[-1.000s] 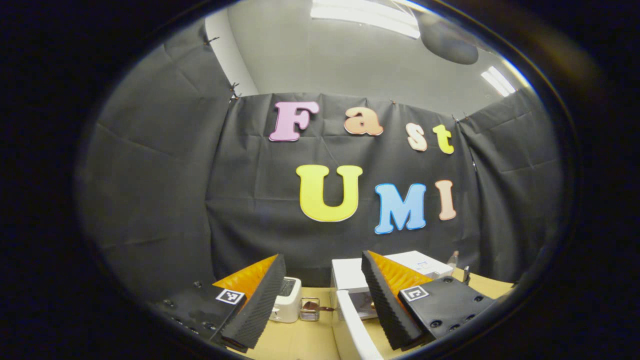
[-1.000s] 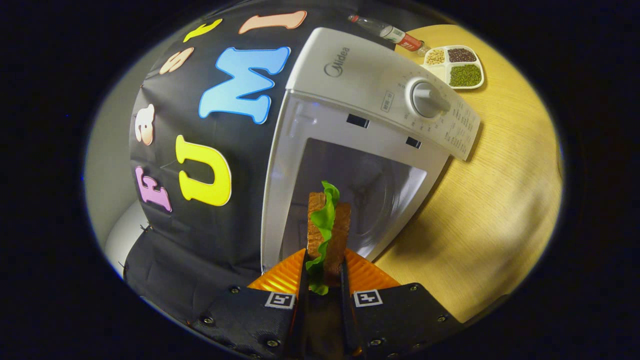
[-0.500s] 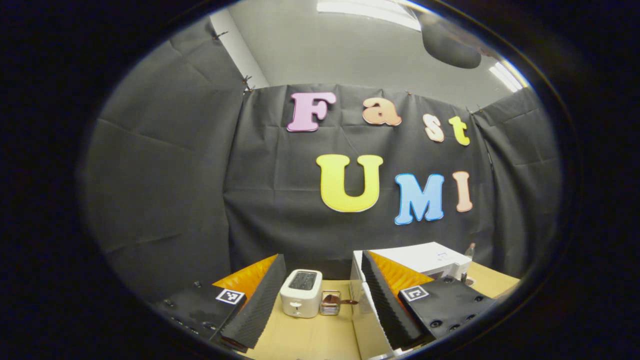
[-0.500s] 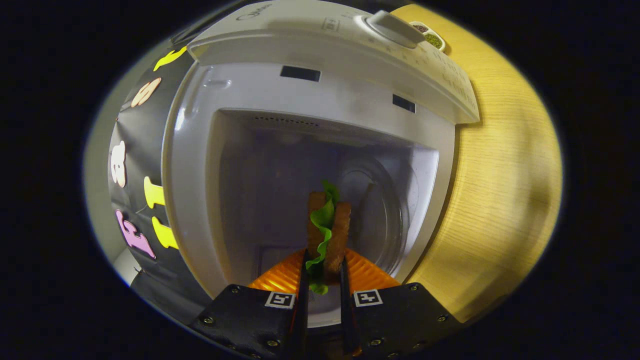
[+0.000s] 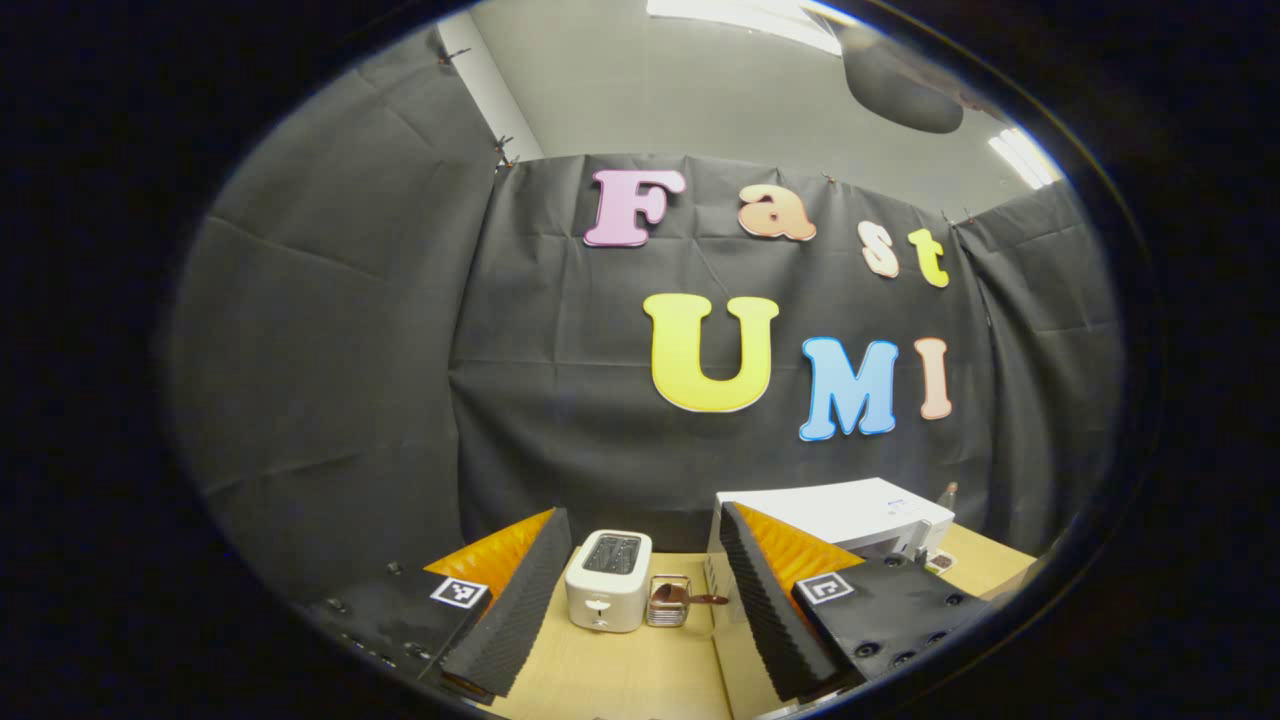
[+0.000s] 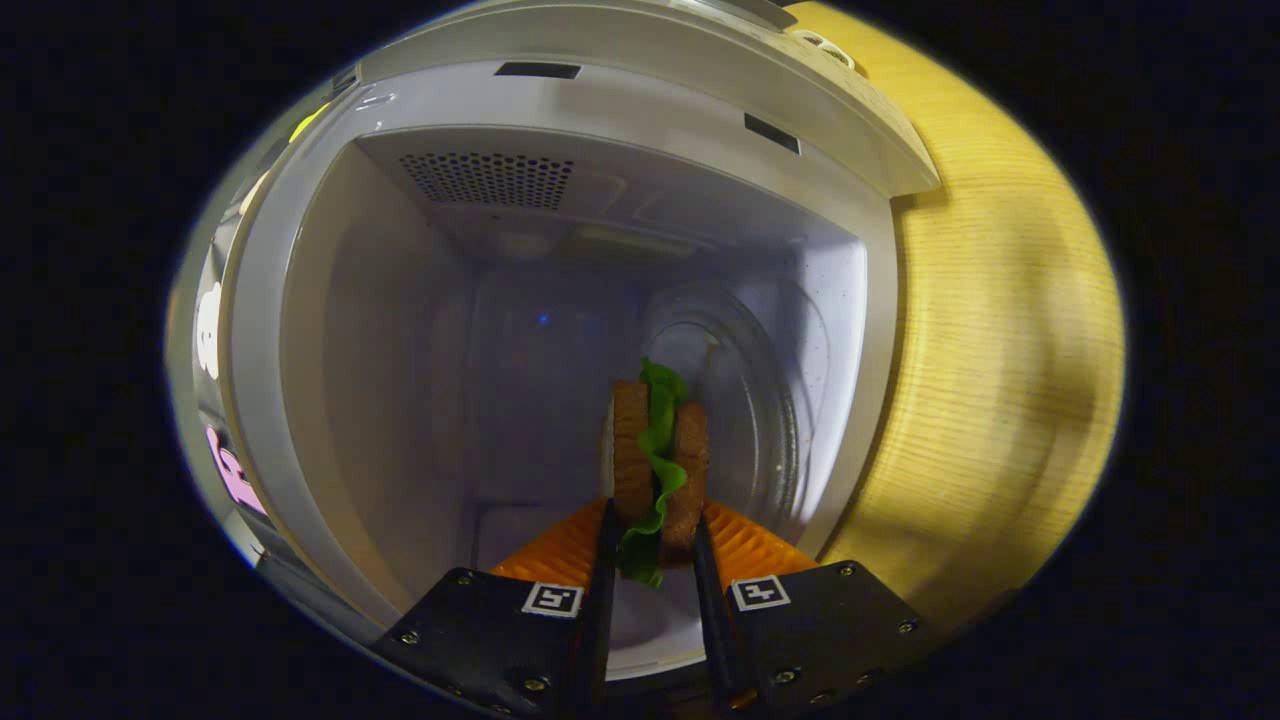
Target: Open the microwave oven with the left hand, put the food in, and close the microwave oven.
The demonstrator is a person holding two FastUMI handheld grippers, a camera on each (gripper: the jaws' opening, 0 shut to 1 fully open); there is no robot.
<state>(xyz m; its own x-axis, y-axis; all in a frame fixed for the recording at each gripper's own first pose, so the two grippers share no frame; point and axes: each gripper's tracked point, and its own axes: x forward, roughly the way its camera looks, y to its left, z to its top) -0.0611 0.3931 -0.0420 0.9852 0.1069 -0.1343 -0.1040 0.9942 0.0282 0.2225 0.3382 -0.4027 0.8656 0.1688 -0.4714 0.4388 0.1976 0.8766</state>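
I count one microwave oven (image 6: 560,120), one glass turntable (image 6: 770,400) inside it, and one sandwich (image 6: 655,450) (two brown slices with one green lettuce leaf between them). On my counter (image 5: 620,670) stand one white toaster (image 5: 607,580), with two slots on top, and one small metal rack (image 5: 668,600) just beside it. Farther back stands one bottle (image 5: 948,494).

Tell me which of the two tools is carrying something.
The right tool: it is shut on the sandwich, held at the open microwave. The left tool is open and empty.
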